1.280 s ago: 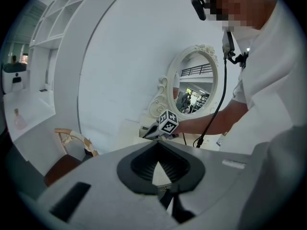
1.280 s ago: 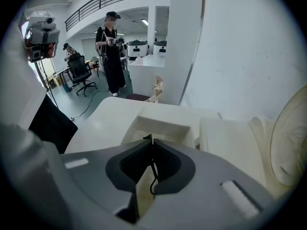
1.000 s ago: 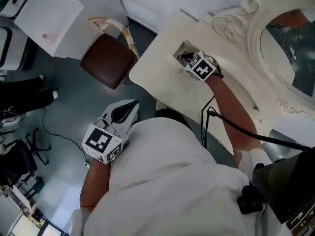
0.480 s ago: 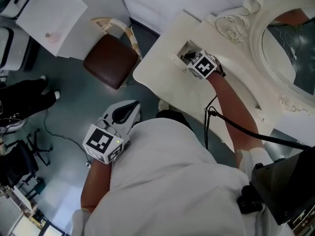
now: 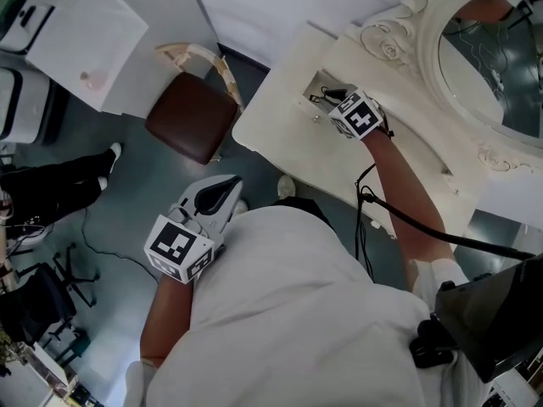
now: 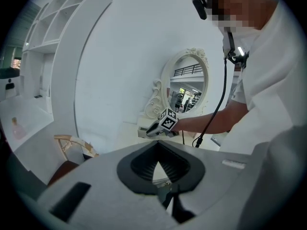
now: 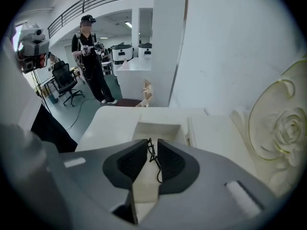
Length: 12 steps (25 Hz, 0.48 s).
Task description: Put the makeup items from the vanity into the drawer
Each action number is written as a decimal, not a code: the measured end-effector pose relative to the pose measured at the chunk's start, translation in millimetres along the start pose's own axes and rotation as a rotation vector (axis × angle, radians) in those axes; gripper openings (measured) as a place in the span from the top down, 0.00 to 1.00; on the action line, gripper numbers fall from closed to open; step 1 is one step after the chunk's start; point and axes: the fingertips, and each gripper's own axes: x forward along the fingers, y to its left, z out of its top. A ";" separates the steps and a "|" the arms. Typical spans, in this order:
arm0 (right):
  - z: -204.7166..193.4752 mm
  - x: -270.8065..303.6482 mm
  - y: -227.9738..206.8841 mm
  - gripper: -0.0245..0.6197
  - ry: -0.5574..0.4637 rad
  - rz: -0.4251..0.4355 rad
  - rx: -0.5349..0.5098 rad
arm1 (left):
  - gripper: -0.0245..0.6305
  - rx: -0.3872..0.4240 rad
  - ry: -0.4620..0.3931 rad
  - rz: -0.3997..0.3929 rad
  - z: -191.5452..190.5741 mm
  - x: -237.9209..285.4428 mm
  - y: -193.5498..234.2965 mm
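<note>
At one o'clock our right gripper (image 5: 325, 99) clamps a thin black wire (image 7: 154, 158) over the drawer (image 7: 159, 129); our left gripper (image 5: 230, 182) has its jaws together.

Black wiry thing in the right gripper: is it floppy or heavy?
Probably light: the black wiry thing is very thin. It may bend or slip, since the right gripper pinches only a narrow strand.

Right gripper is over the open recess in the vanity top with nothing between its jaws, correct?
Not quite. The right gripper is over the open recess in the vanity top, but its jaws are closed on a thin black wiry item, not empty. The right gripper view shows it.
</note>
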 end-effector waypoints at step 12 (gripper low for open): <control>-16.1 -97.2 106.3 0.96 -0.202 -0.131 0.235 | 0.96 0.096 0.012 -0.178 -11.2 -29.7 -16.2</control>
